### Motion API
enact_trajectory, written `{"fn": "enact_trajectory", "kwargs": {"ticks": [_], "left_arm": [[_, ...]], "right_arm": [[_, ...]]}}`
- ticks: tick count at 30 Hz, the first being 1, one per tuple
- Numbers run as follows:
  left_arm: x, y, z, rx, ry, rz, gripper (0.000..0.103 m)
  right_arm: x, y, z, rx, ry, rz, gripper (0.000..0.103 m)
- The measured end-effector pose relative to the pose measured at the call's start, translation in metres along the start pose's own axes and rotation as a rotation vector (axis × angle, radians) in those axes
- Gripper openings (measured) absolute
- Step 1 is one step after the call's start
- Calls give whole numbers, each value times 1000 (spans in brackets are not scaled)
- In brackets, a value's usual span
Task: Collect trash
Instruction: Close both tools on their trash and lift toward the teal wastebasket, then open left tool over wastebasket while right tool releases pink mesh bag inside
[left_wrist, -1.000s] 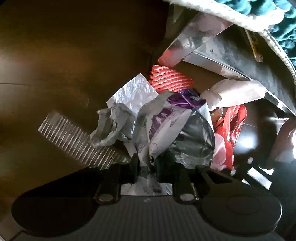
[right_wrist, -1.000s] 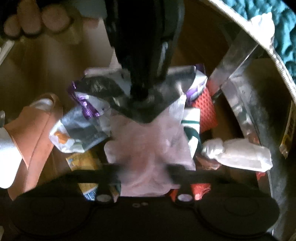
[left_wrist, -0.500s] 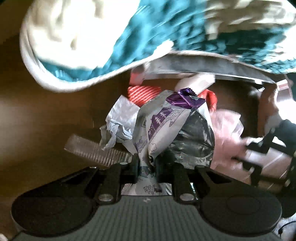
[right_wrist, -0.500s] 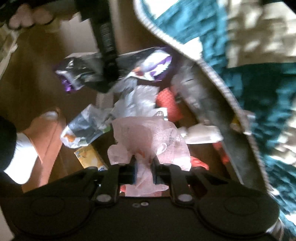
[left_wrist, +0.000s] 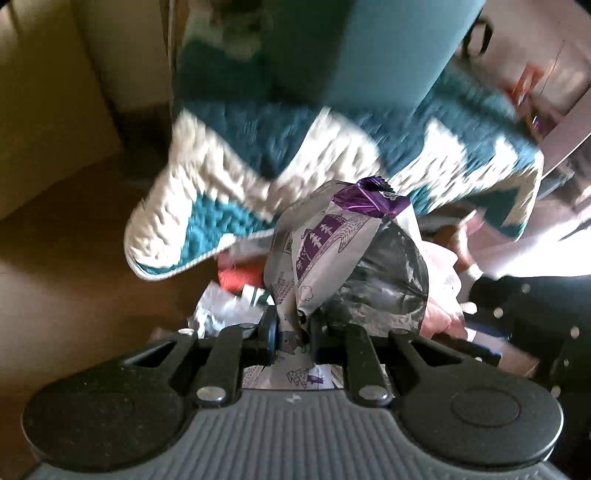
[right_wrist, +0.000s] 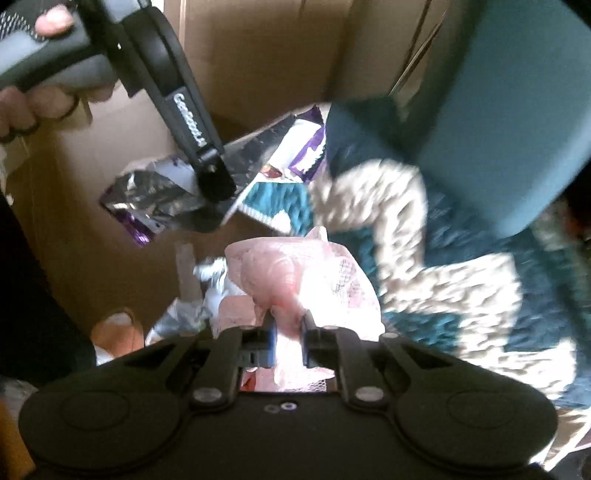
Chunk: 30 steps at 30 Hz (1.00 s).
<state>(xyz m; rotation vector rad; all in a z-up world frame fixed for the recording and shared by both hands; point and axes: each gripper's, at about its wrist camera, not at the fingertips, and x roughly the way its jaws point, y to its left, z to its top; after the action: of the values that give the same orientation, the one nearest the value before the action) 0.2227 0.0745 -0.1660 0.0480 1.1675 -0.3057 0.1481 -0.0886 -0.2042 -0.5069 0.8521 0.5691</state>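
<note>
Two pieces of trash are already held, one per hand. The left gripper (left_wrist: 291, 328) is clamped on the lower end of a purple-and-silver snack wrapper (left_wrist: 332, 258), whose long axis runs straight ahead of the fingers. The right gripper (right_wrist: 288, 338) pinches a crumpled pink plastic bag (right_wrist: 295, 280) that bulges just ahead of it. More litter (left_wrist: 225, 310) lies below and left of the left gripper, nearer that hand. Only the right wrist view shows the left hand (right_wrist: 22, 107) and wrapper up to its left; the blurred teal-and-white blanket (left_wrist: 229, 177) may hide any bin.
</note>
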Motion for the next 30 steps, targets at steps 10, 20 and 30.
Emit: {"fn": "enact_trajectory", "kwargs": {"ticks": [10,20,30], "left_arm": [[-126,-32,-16,-75,-317,40,16],[-208,-46,16,-134,-526,42,16],[-242,-58,116,-123,-583,84,16]], "right_arm": [[-140,-3,21,87,-206,-201,11],[-256,-49,75,123,-436,-331,11],[-264,-126,133,155,-515,-341,11]]}}
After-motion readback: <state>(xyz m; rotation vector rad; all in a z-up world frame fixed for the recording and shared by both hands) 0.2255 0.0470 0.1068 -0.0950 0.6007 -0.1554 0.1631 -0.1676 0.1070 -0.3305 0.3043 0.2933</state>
